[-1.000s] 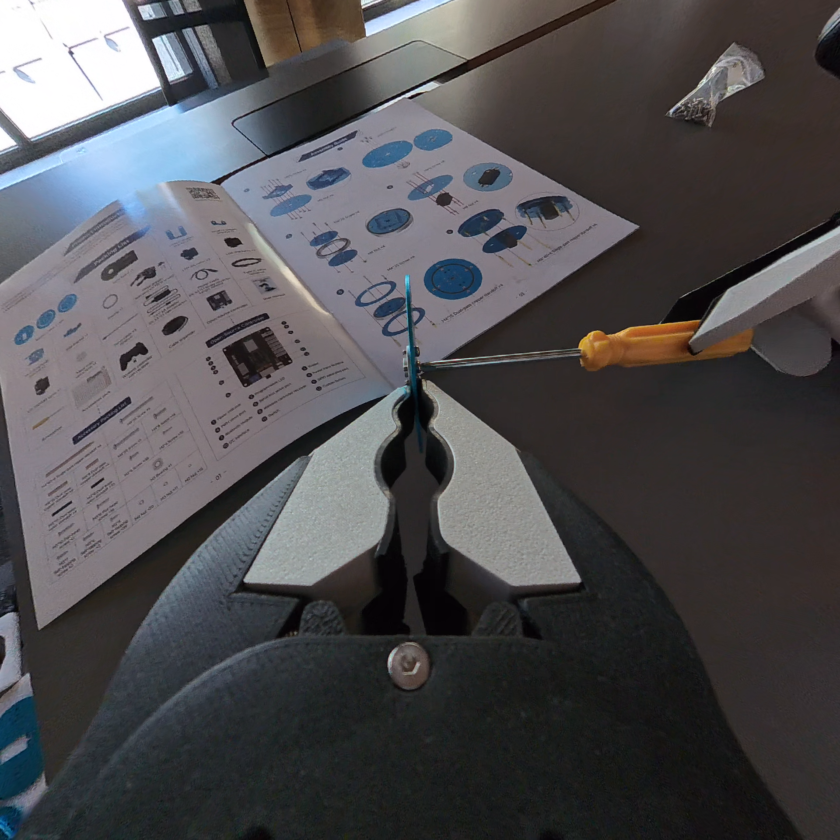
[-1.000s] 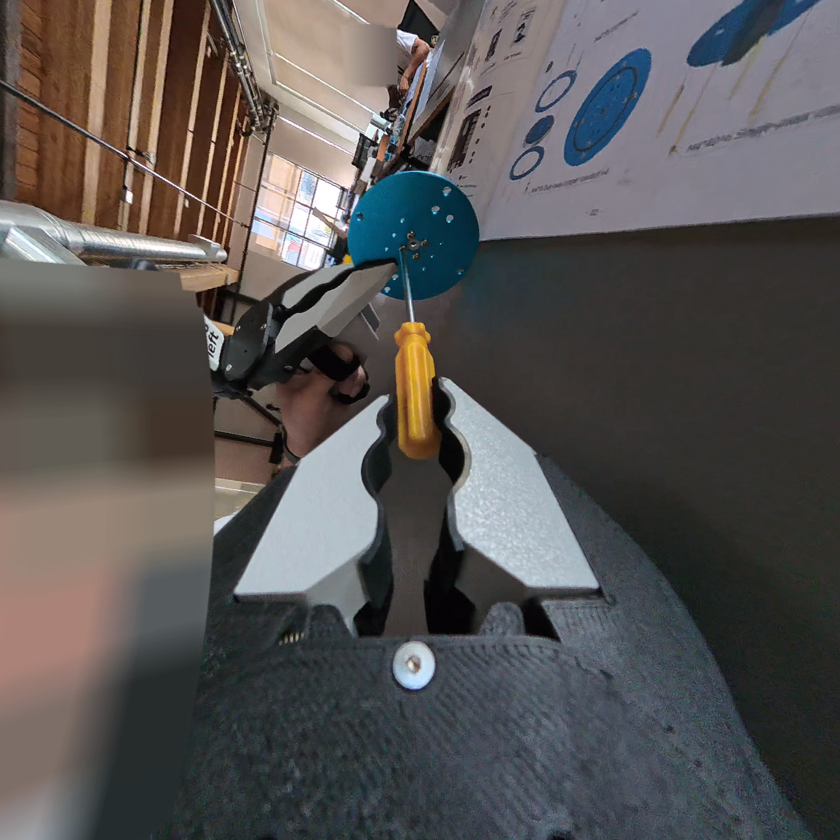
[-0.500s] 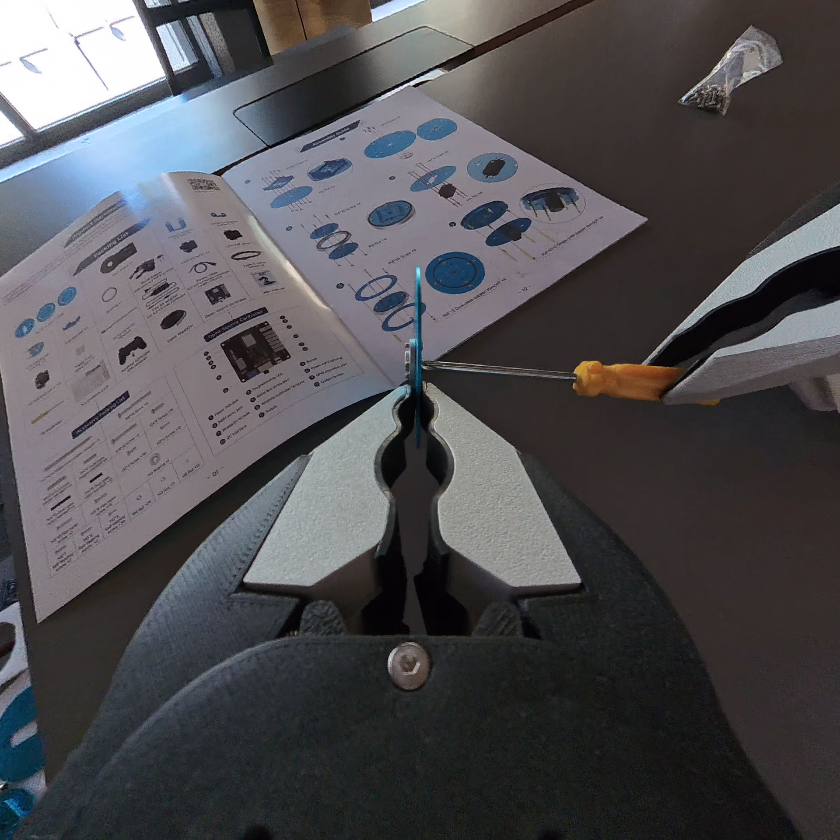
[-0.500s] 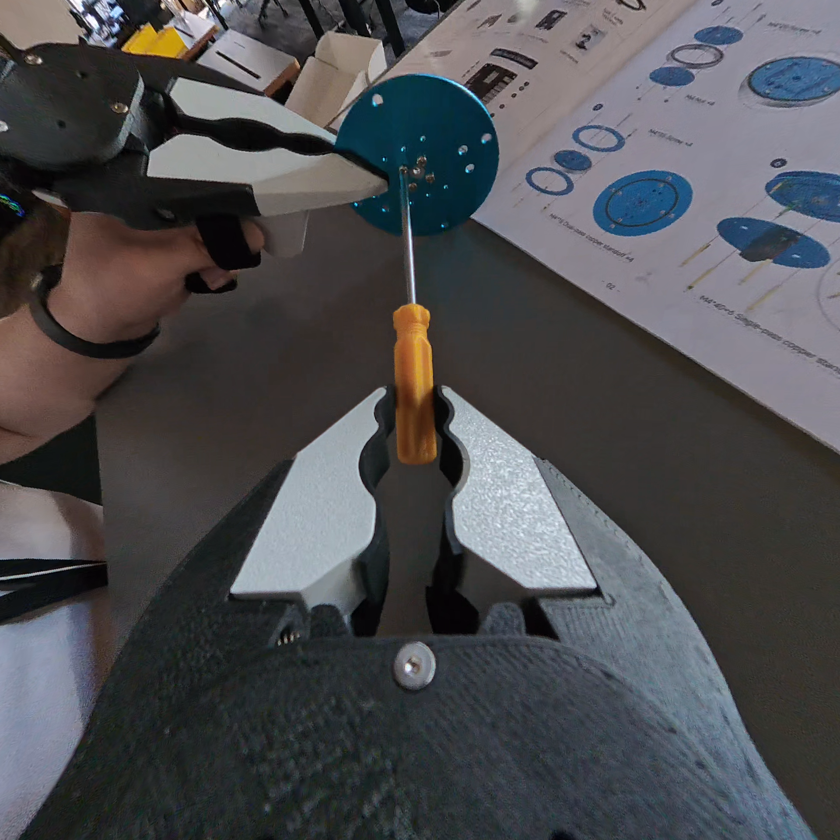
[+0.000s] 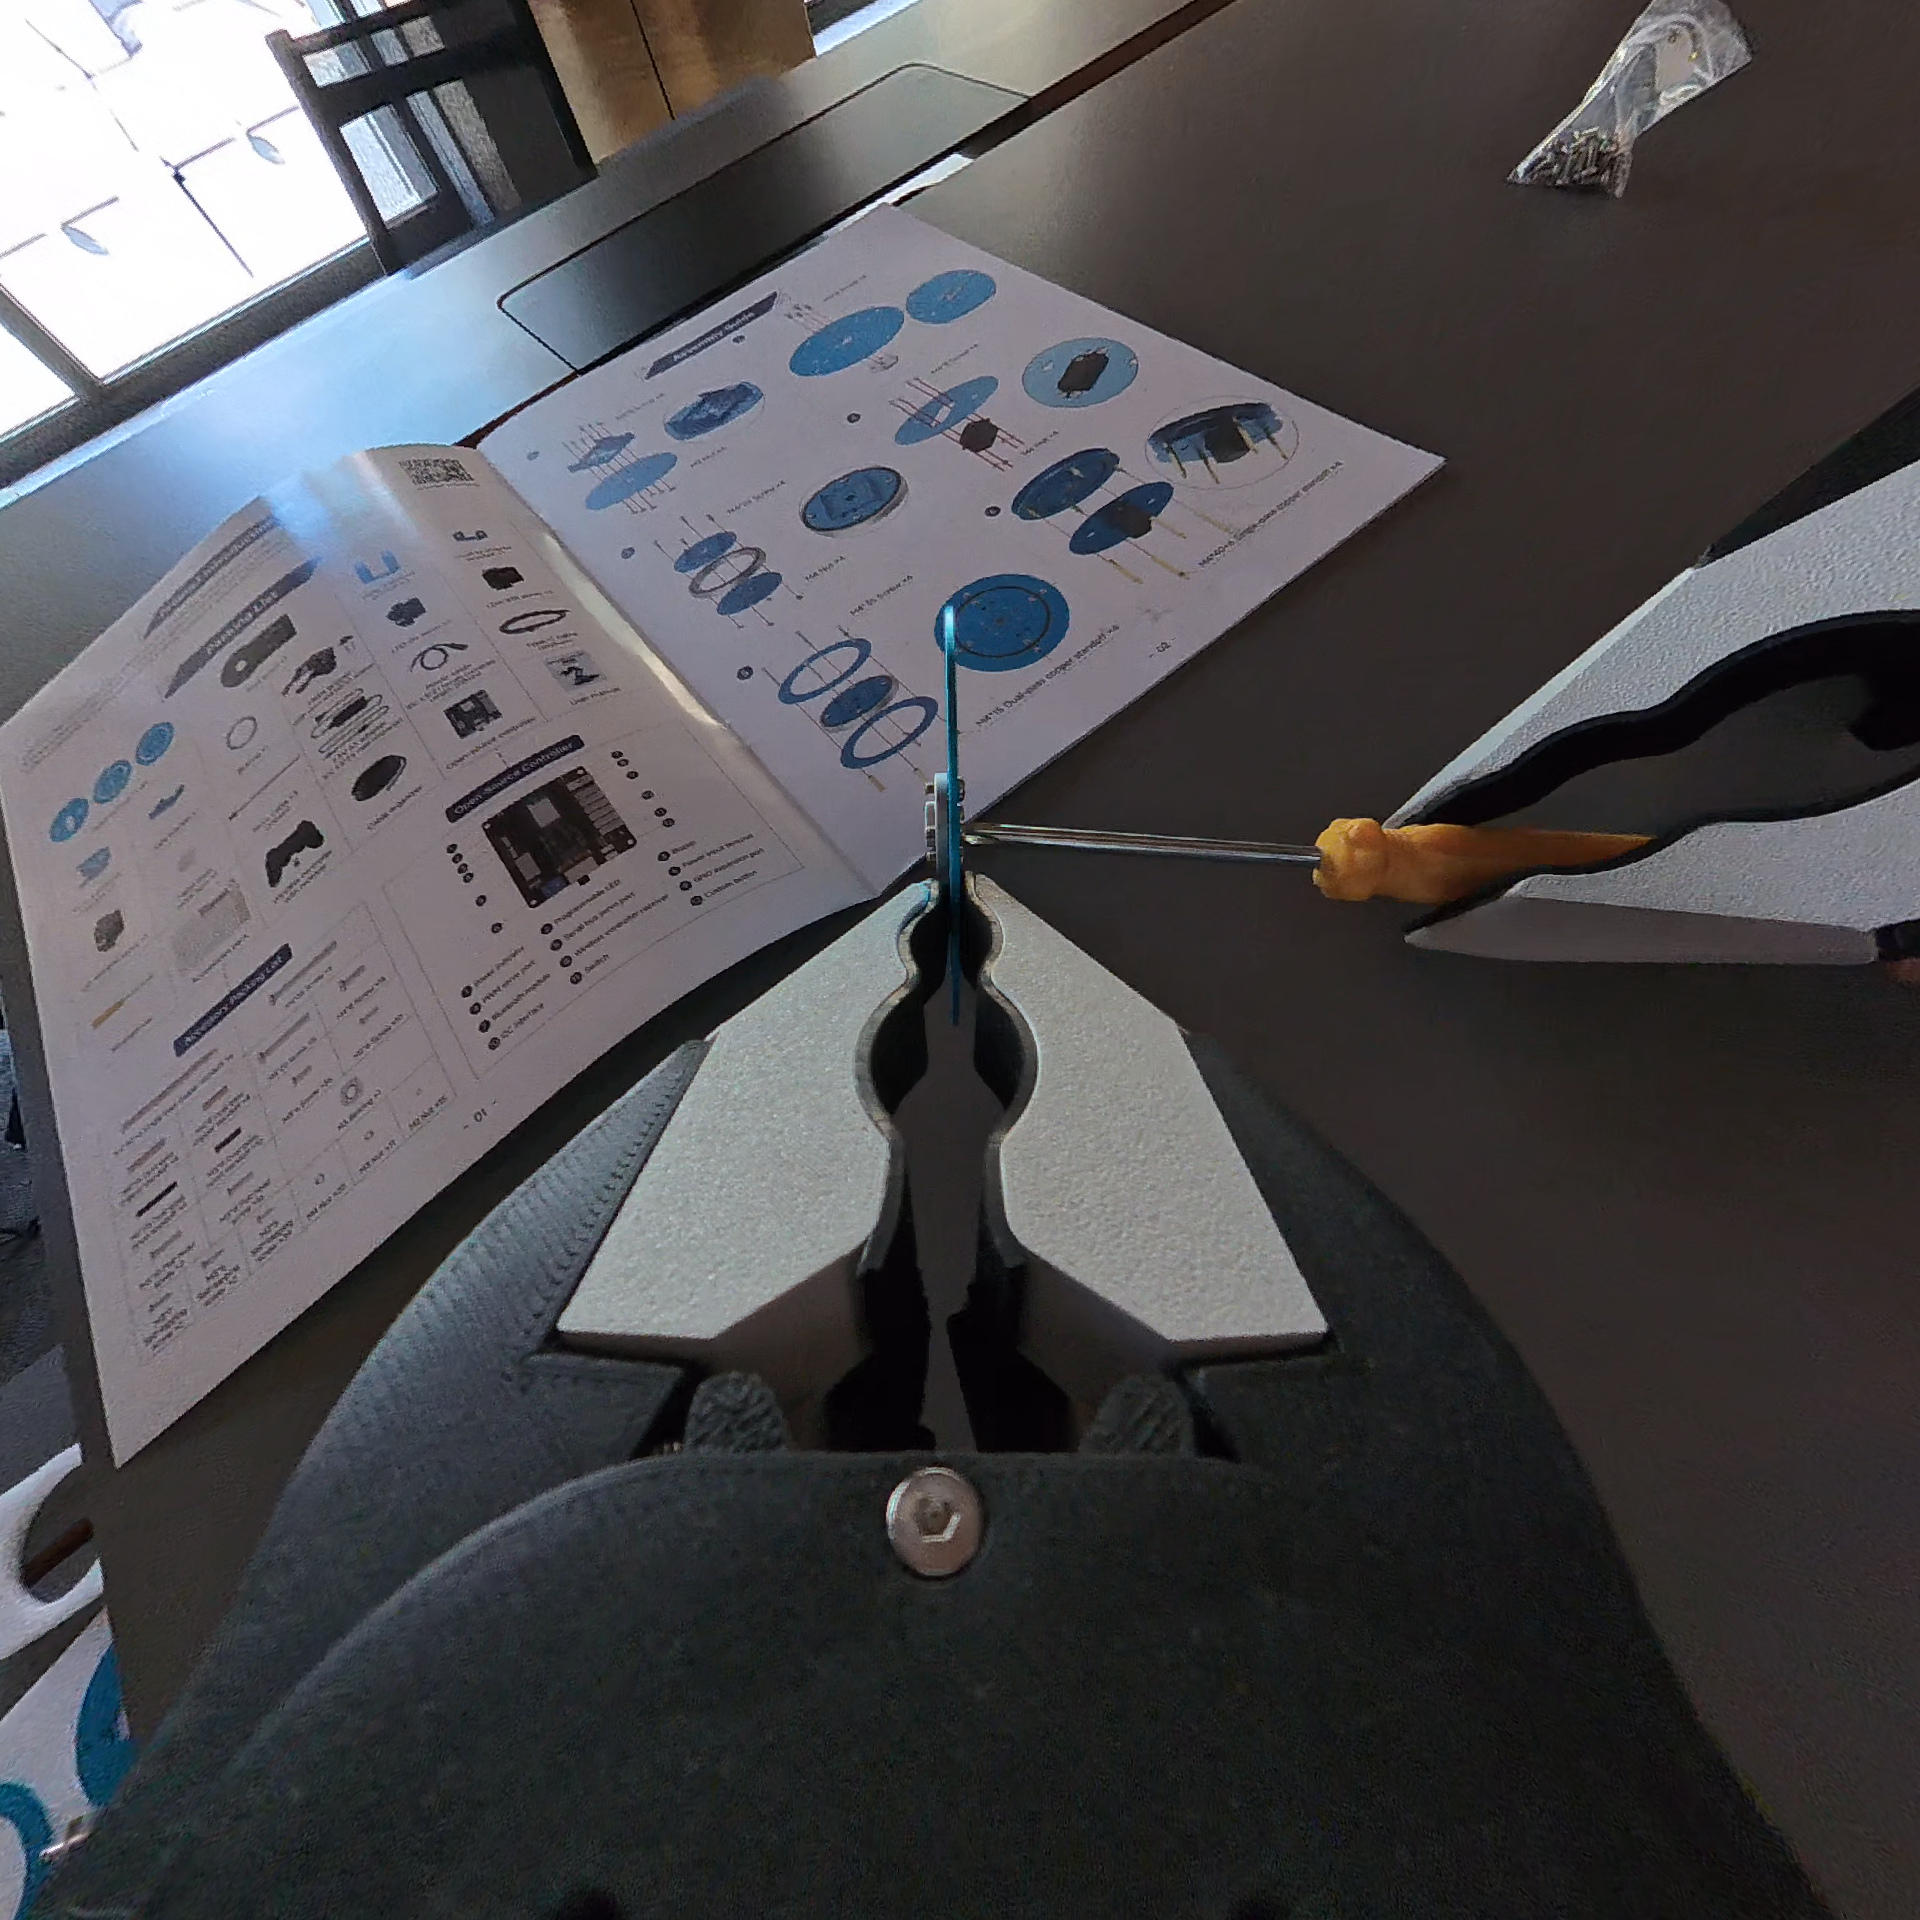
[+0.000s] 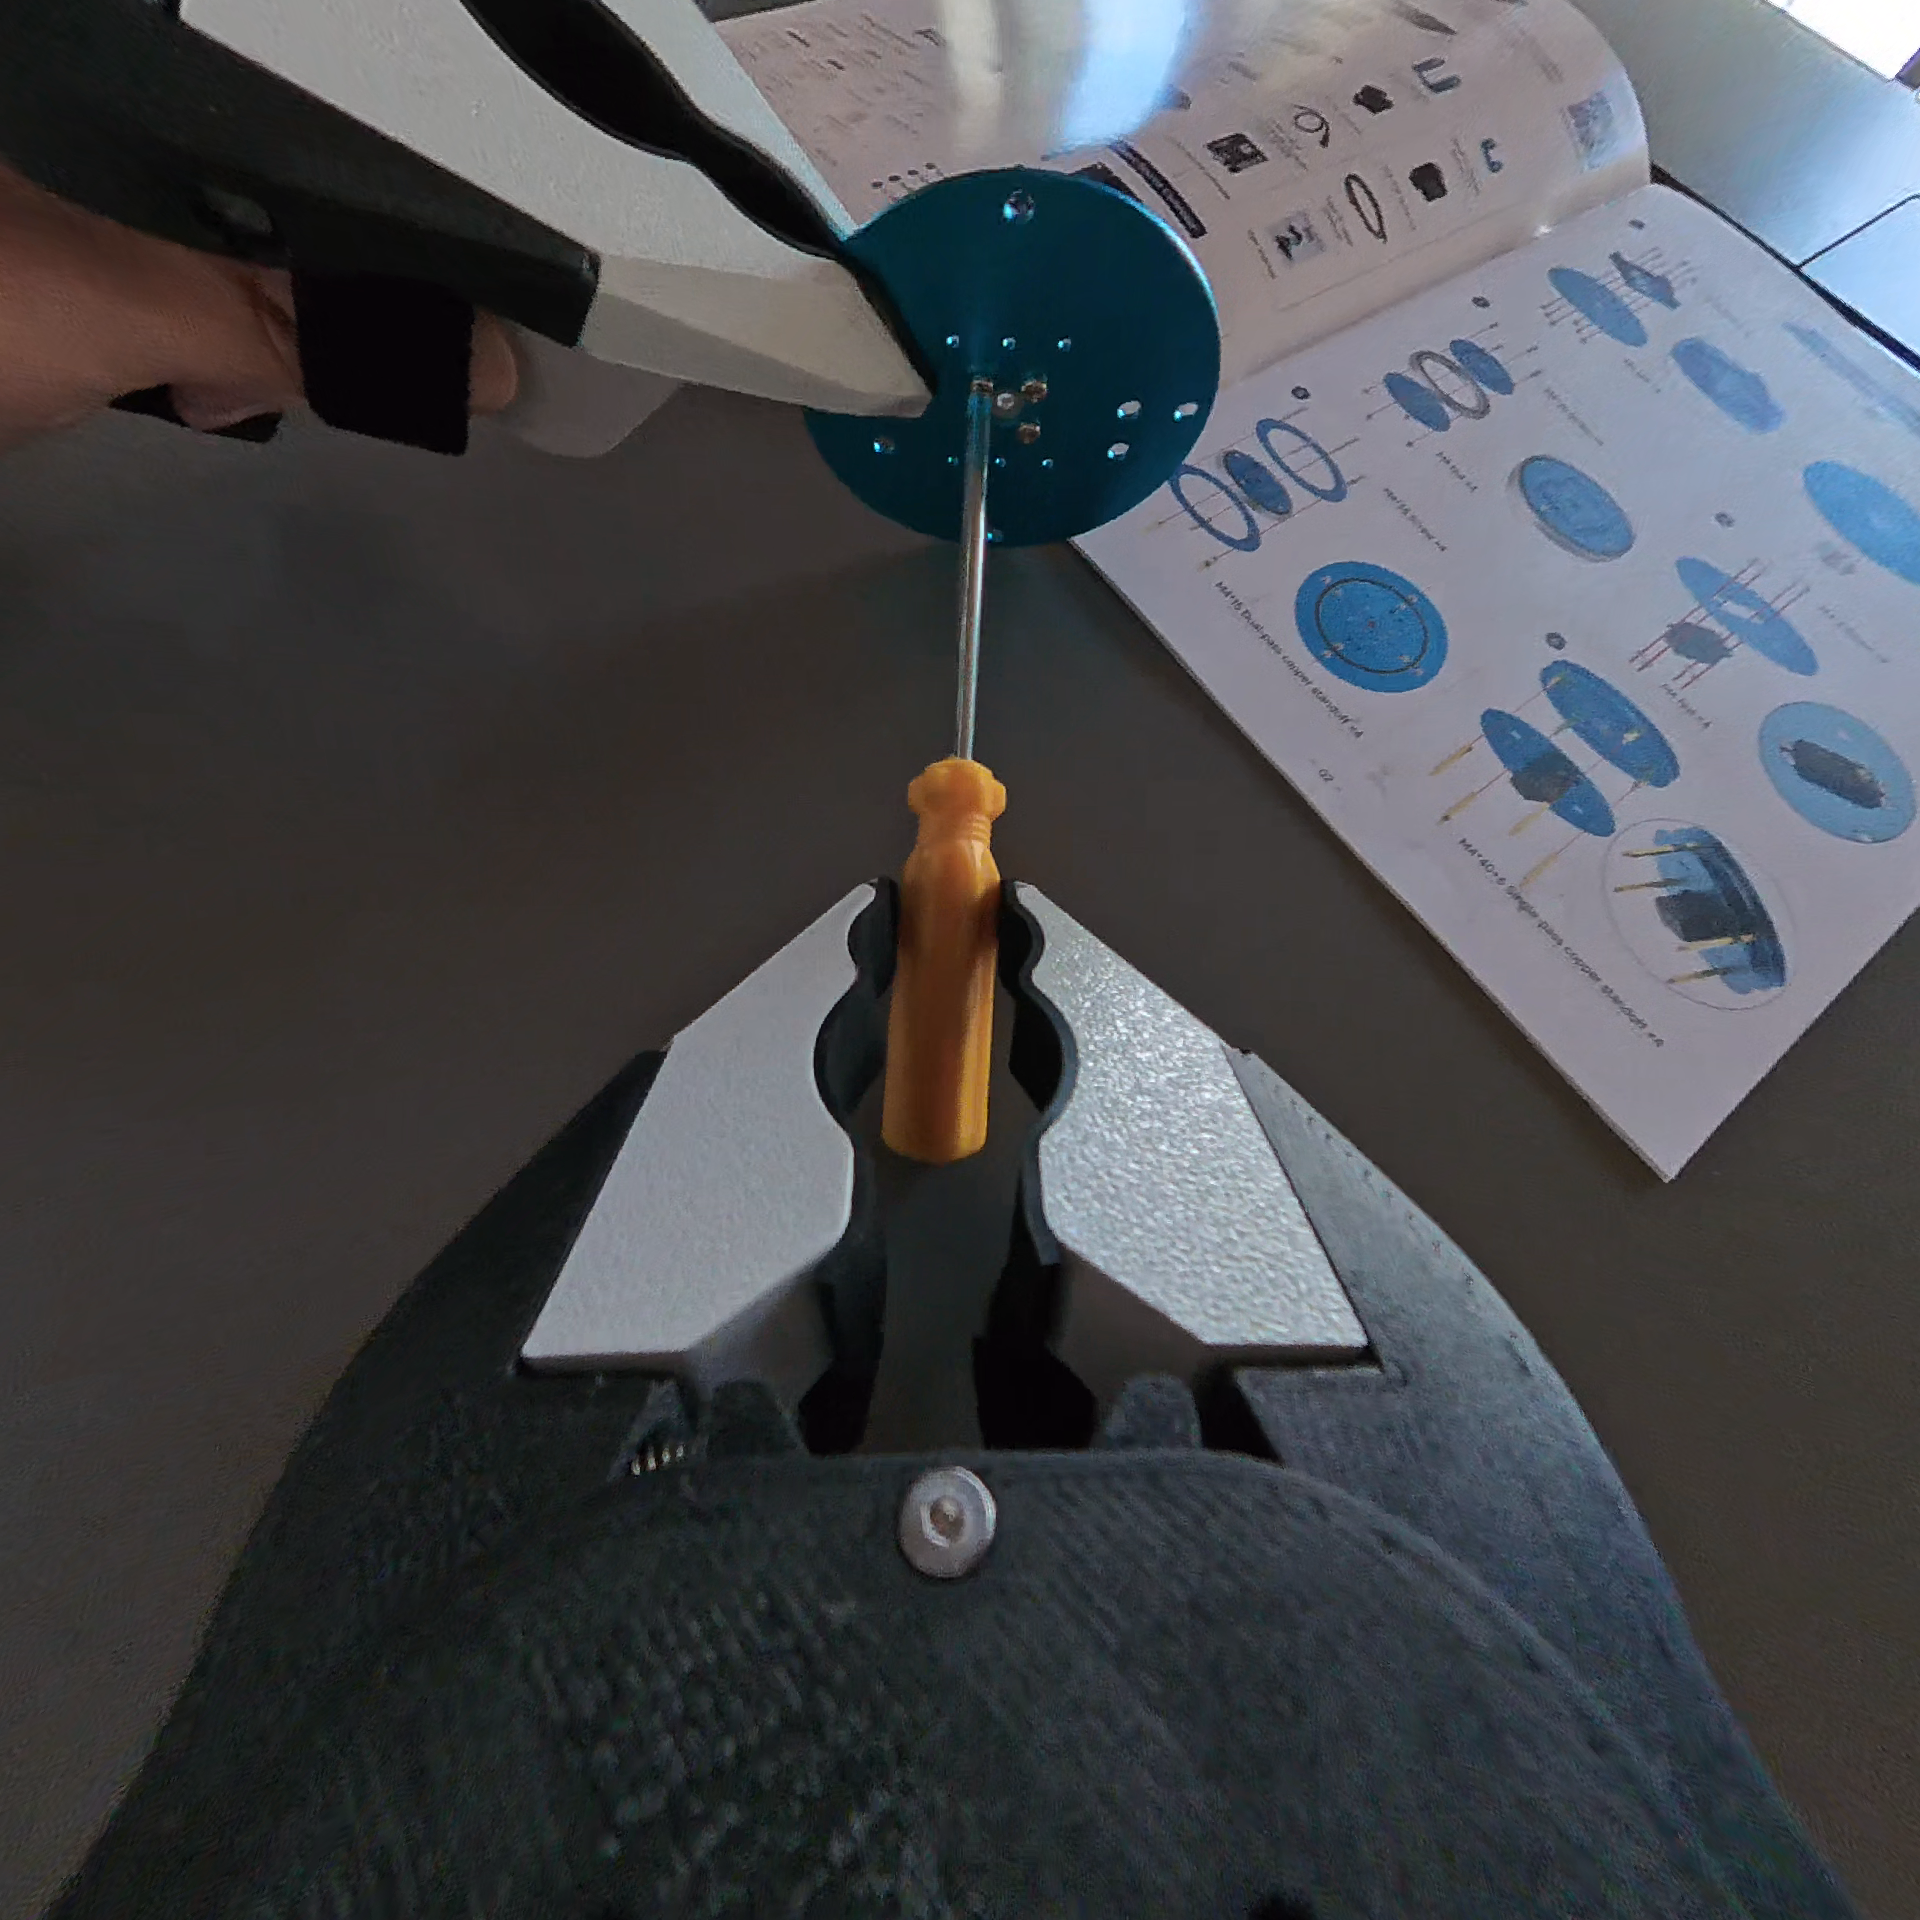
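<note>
My left gripper (image 5: 948, 894) is shut on the edge of a thin blue metal disc (image 5: 950, 727) and holds it upright, edge-on, above the dark table. In the right wrist view the disc (image 6: 1081, 312) shows its face with several small holes and screws near the centre. My right gripper (image 6: 943, 896) is shut on the orange handle of a small screwdriver (image 6: 940, 987). Its steel shaft (image 6: 971, 582) points at the disc, with the tip on a screw at the centre. The screwdriver (image 5: 1392, 860) comes in from the right in the left wrist view.
An open instruction booklet (image 5: 499, 727) lies flat on the dark table (image 5: 1558, 1247) behind the disc. A small clear bag of screws (image 5: 1621, 104) lies at the far right. A person's hand (image 6: 125, 343) holds the left gripper. White and blue packaging (image 5: 42, 1714) shows at the lower left.
The right gripper has rolled about the screwdriver's axis, so its view has swung from sideways to level. The screwdriver tip has stayed on the disc's centre. The left gripper has barely moved.
</note>
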